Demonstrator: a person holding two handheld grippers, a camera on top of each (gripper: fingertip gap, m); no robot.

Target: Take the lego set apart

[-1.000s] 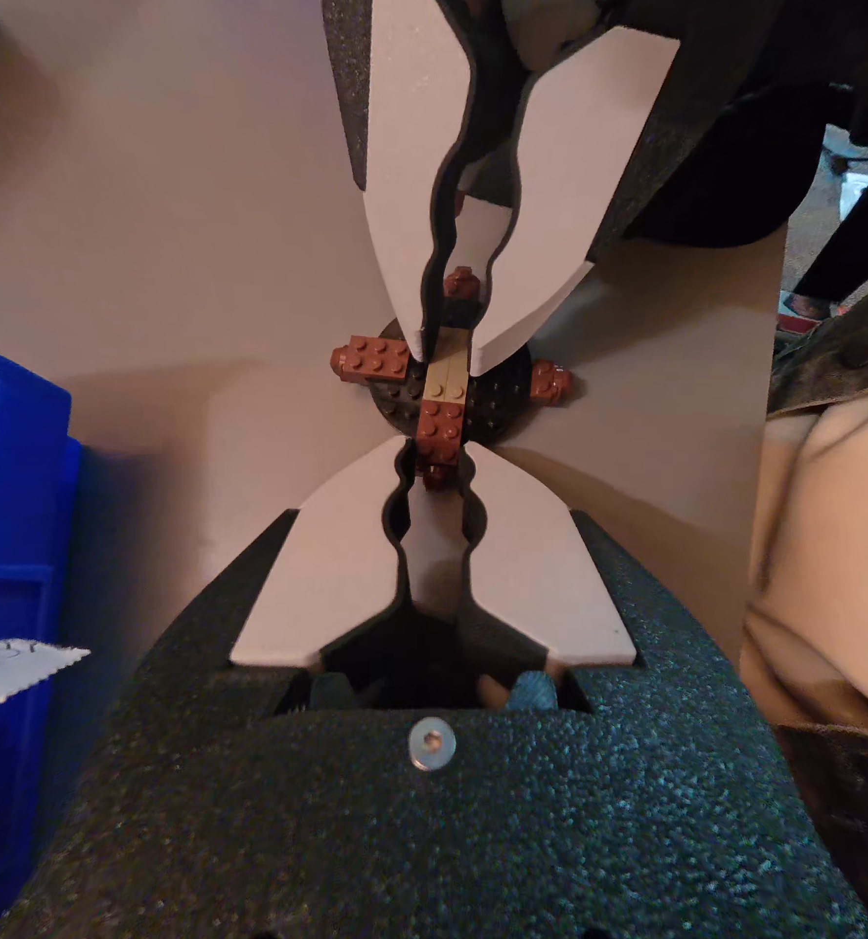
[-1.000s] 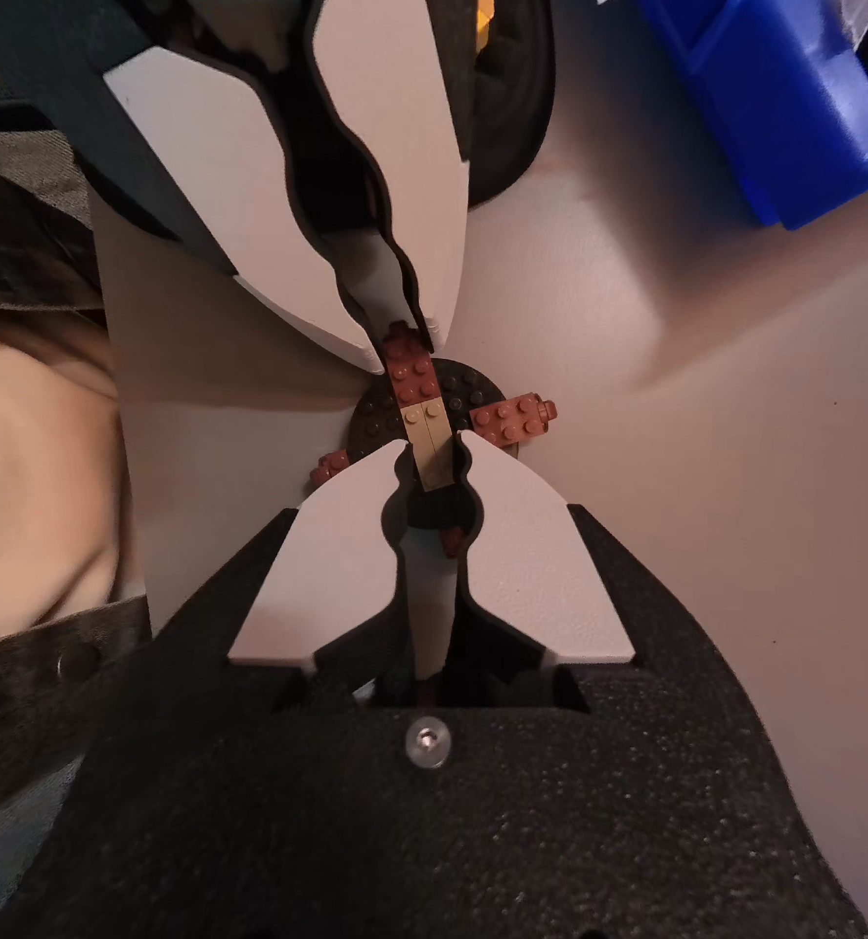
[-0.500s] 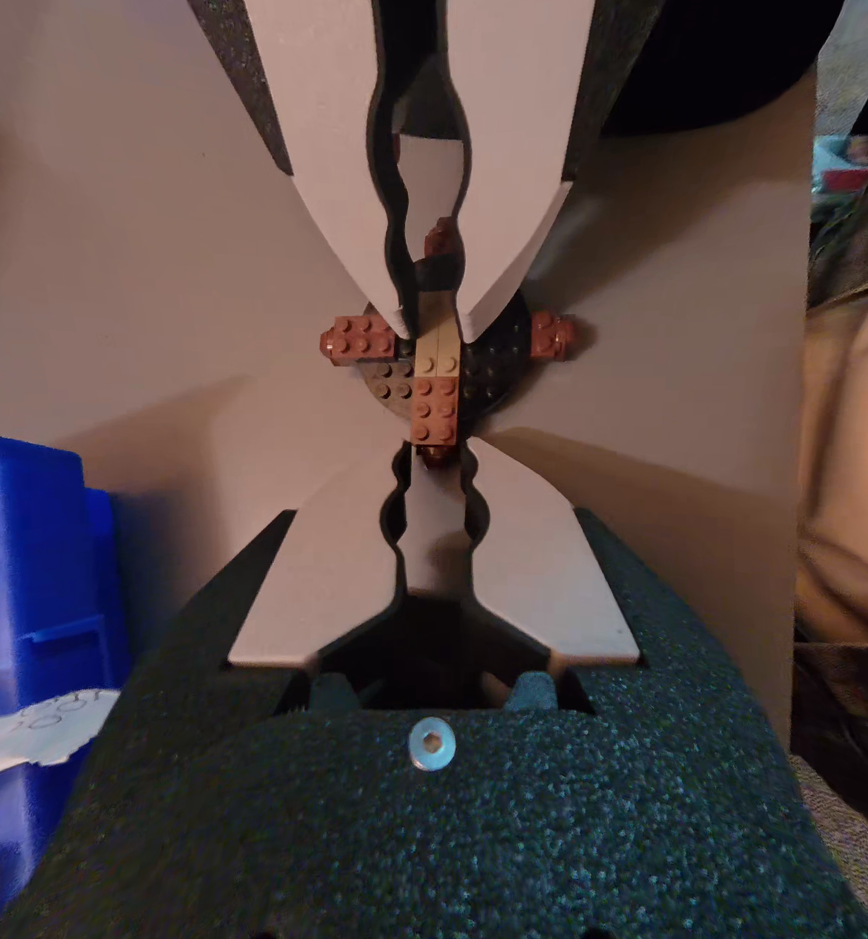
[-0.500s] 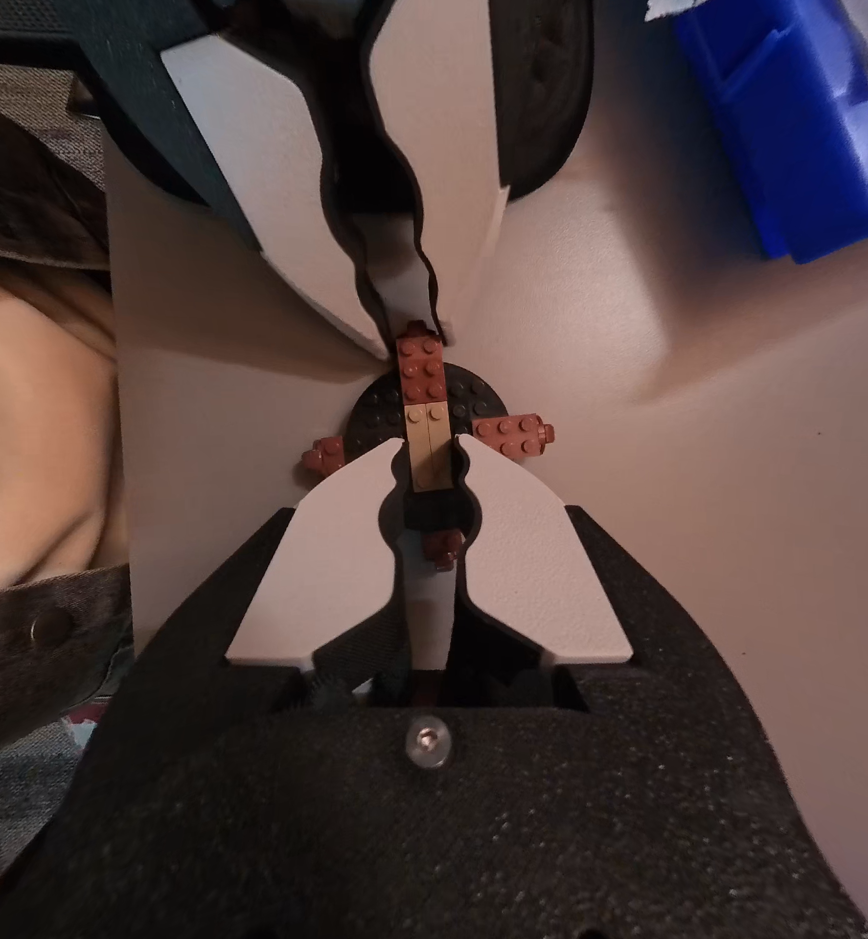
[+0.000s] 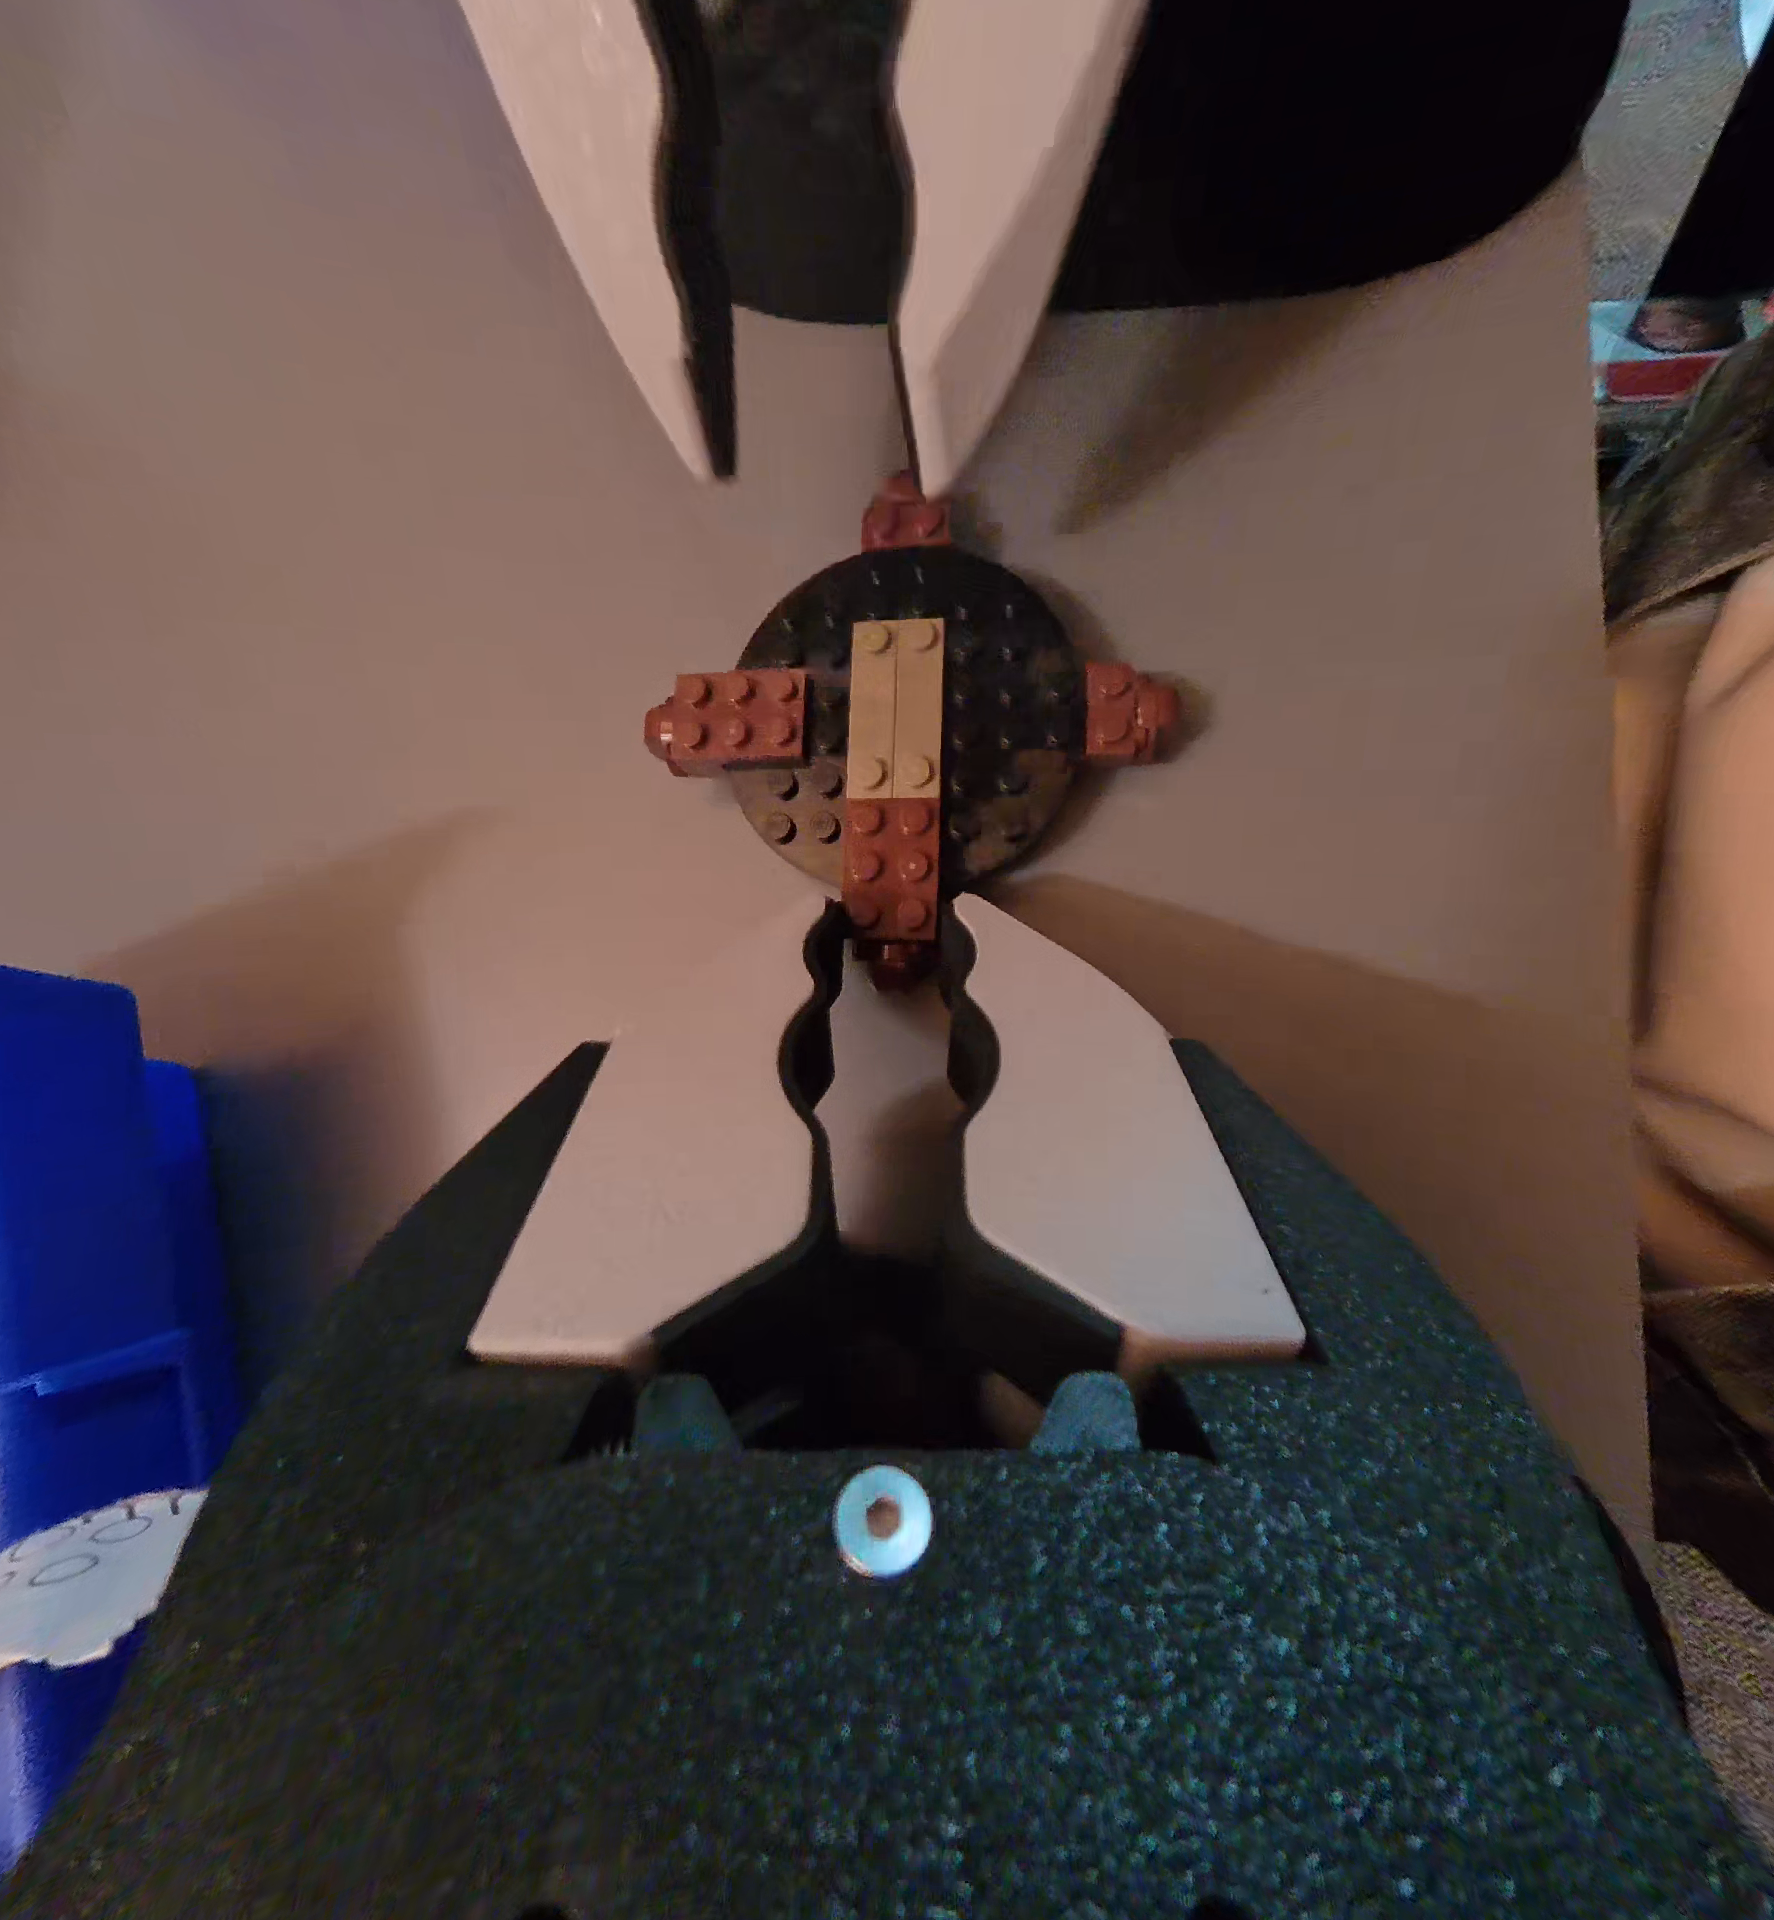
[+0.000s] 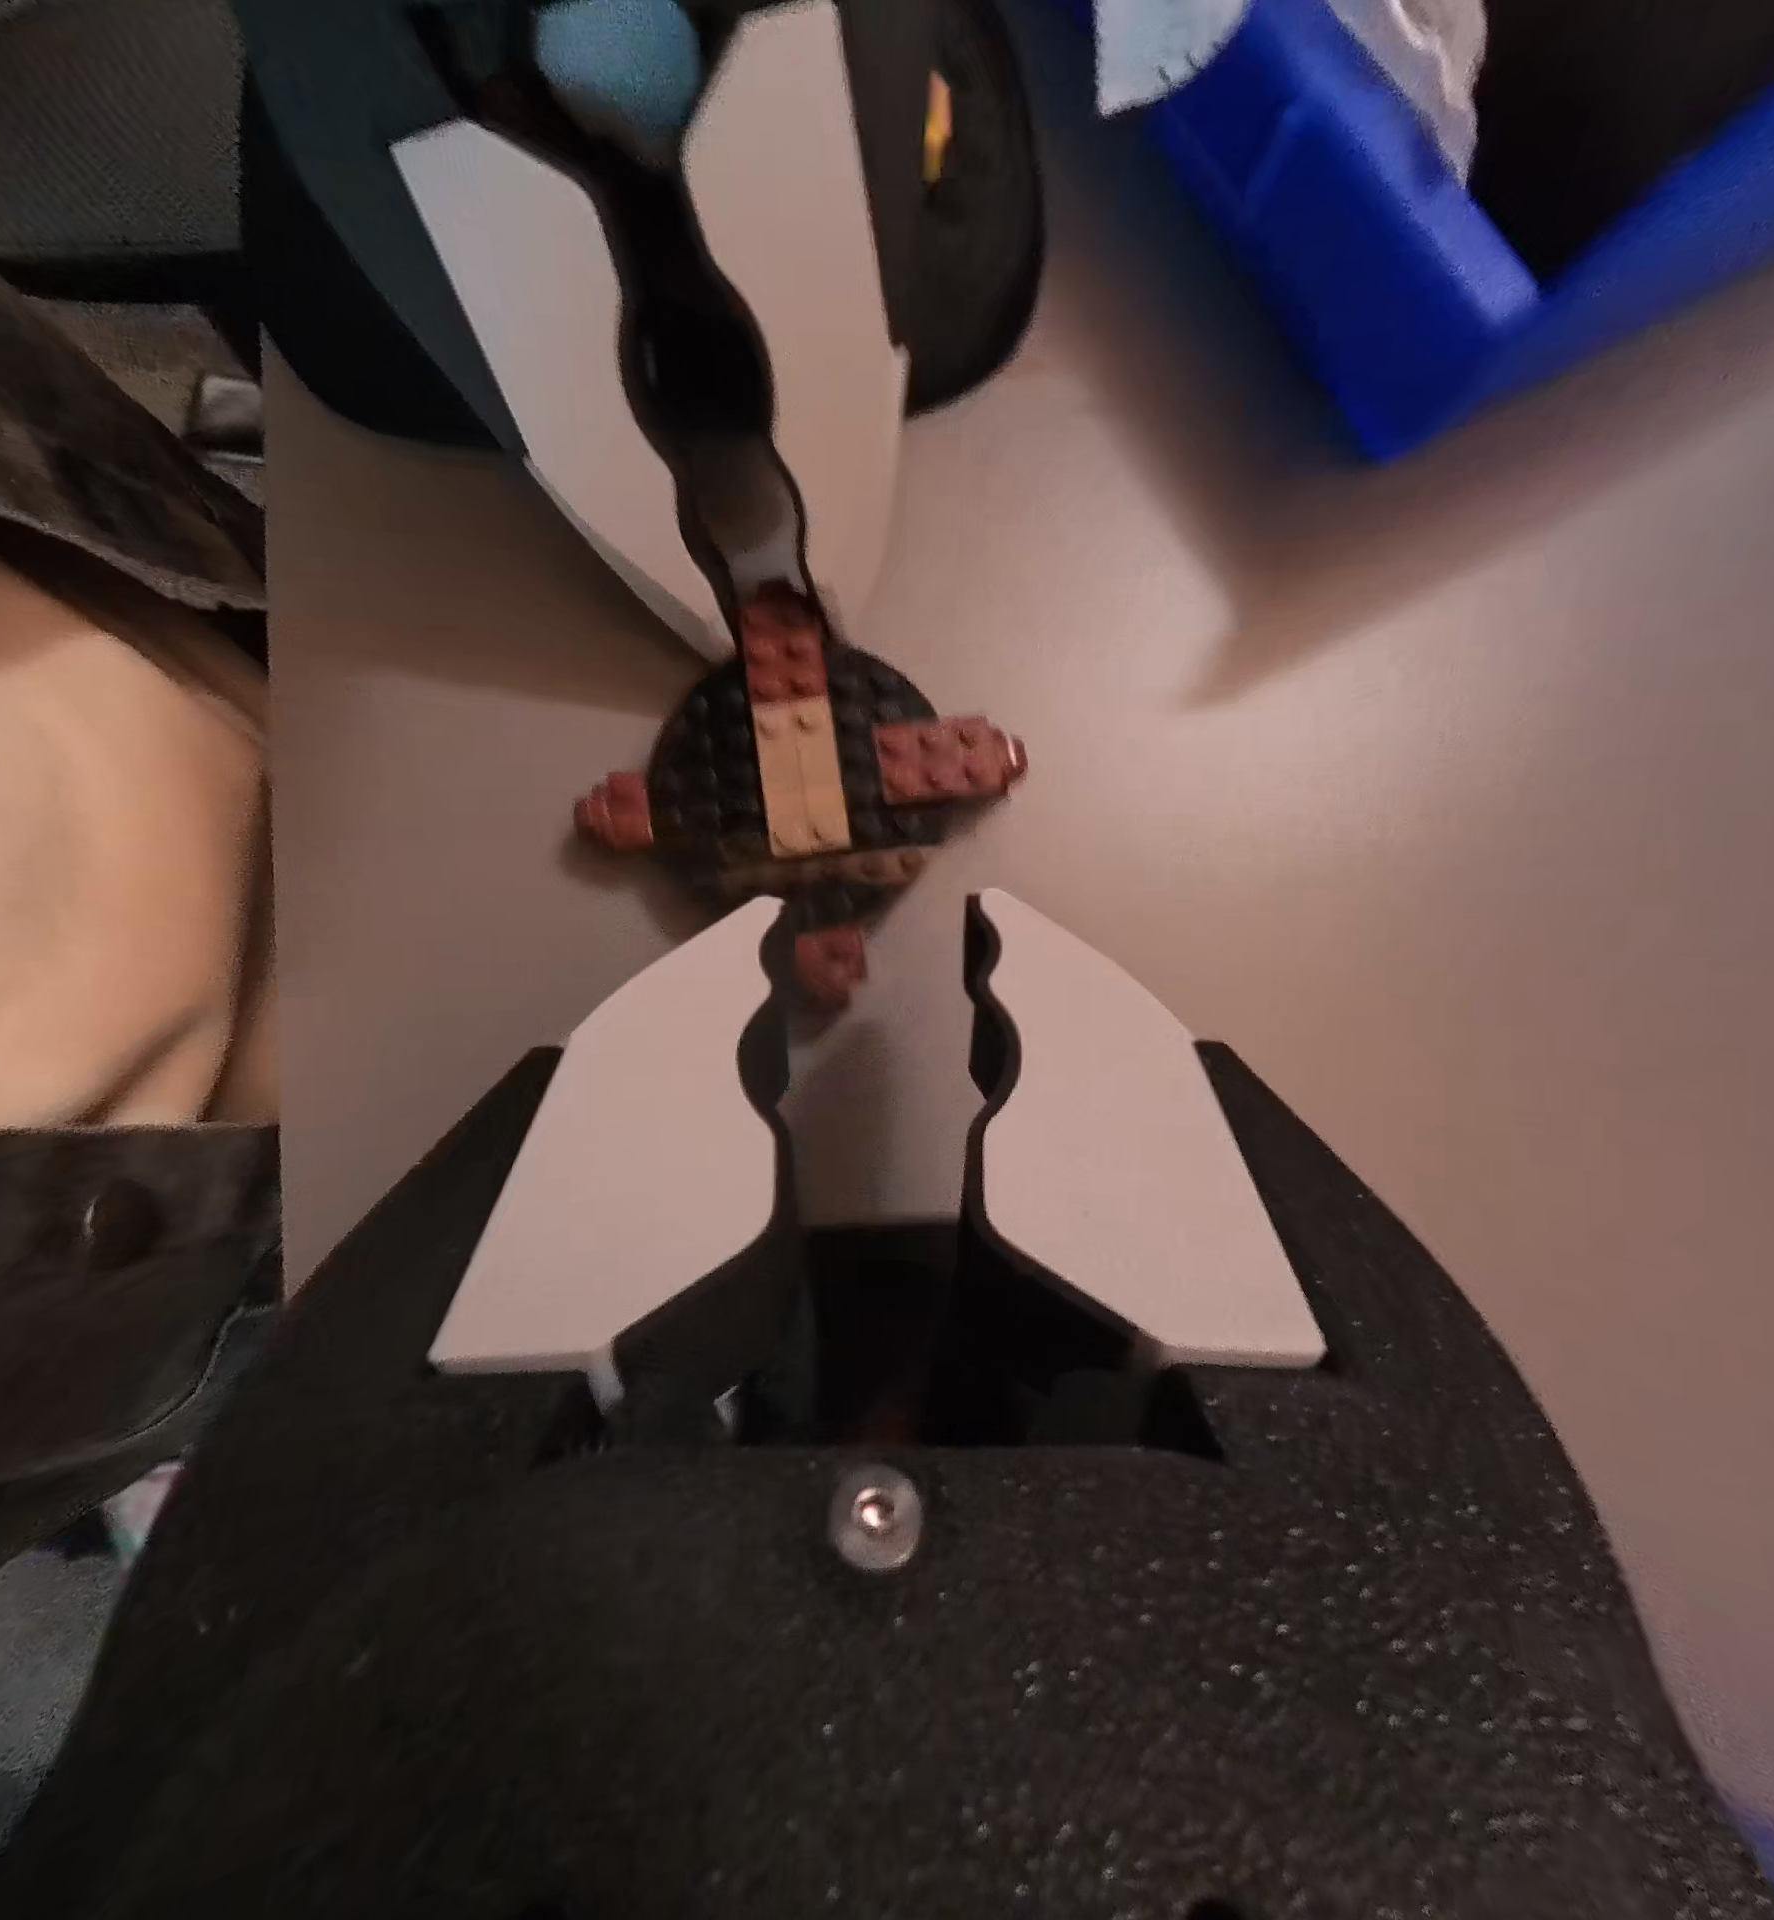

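lego set (image 5: 895, 727) flat on table (image 5: 291, 520), tan strip's long axis toward left gripper (image 5: 893, 925)

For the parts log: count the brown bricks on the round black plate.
4 brown bricks: far edge, left, right, near edge by the left gripper. More may hide underneath.

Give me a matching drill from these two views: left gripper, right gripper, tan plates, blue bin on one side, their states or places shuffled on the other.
Column 1
1. left gripper
2. right gripper
3. tan plates
4. blue bin

Column 2
A. open, holding nothing
B. lying across the middle of the round black plate
C. shut on the brown plate at the set's edge
D. standing off to one side on the table

Pairs: 1-C, 2-A, 3-B, 4-D
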